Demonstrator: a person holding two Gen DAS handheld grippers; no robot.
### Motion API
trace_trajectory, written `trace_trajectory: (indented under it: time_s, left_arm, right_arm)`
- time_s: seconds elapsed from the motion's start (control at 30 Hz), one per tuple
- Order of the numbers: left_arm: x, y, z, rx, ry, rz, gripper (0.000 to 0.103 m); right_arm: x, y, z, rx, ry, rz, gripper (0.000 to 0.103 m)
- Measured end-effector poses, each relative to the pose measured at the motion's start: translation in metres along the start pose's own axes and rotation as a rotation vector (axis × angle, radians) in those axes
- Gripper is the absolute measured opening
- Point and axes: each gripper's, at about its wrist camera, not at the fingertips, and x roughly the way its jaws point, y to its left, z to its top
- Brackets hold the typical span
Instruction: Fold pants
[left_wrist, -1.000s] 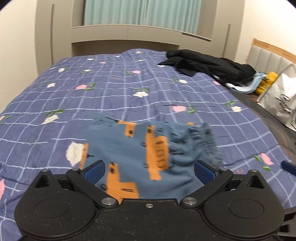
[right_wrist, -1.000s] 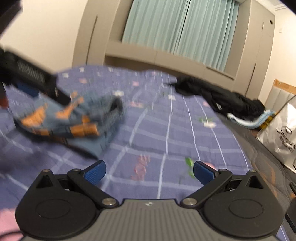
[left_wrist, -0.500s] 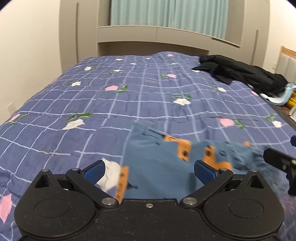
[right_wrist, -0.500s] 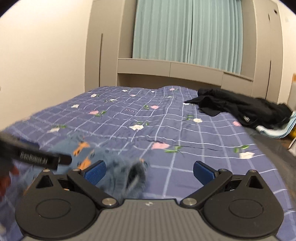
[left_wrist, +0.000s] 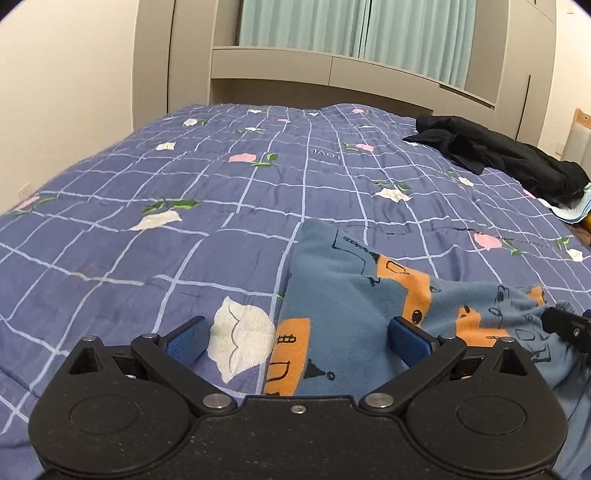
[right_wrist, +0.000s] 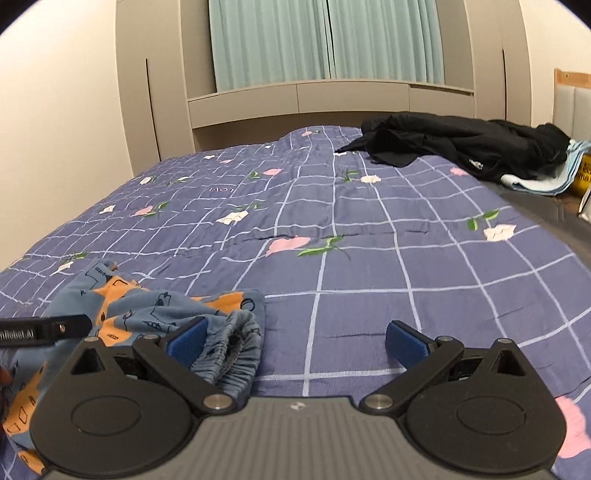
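Note:
Small blue pants (left_wrist: 343, 295) with orange patches lie crumpled on the purple checked bedspread (left_wrist: 221, 177). My left gripper (left_wrist: 297, 338) is open and low over the pants' left edge, its right pad above the fabric. In the right wrist view the same pants (right_wrist: 147, 310) are bunched at the lower left, their gathered waistband (right_wrist: 236, 350) right beside the left pad. My right gripper (right_wrist: 297, 338) is open over bare bedspread (right_wrist: 351, 258), with nothing between its fingers. The left gripper's body pokes in from the left edge there.
A heap of black clothing (right_wrist: 461, 147) lies at the far right of the bed, with a light blue cloth (right_wrist: 543, 181) beyond it. A beige wardrobe and shelf (left_wrist: 332, 70) with teal curtains stand behind the bed. A wall runs along the left.
Both grippers have swung to face up the bed. The pants have shifted from the centre to the right in the left view, and now lie still on the bedspread.

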Motion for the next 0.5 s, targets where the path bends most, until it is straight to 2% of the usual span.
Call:
trace_trajectory:
  time_s: [0.23, 0.4, 0.5]
  left_arm:
    - [-0.026, 0.005, 0.003, -0.05, 0.044, -0.028, 0.102]
    - [-0.052, -0.001, -0.022, -0.027, 0.057, -0.053, 0.102]
    - [-0.055, -0.003, -0.043, -0.01, 0.064, -0.033, 0.102]
  right_arm:
    - [-0.029, -0.002, 0.0, 0.052, -0.028, 0.039, 0.103]
    - [-0.047, 0.003, -0.014, 0.059, 0.023, 0.084, 0.103]
    - [-0.05, 0.001, -0.025, 0.074, 0.057, 0.08, 0.103]
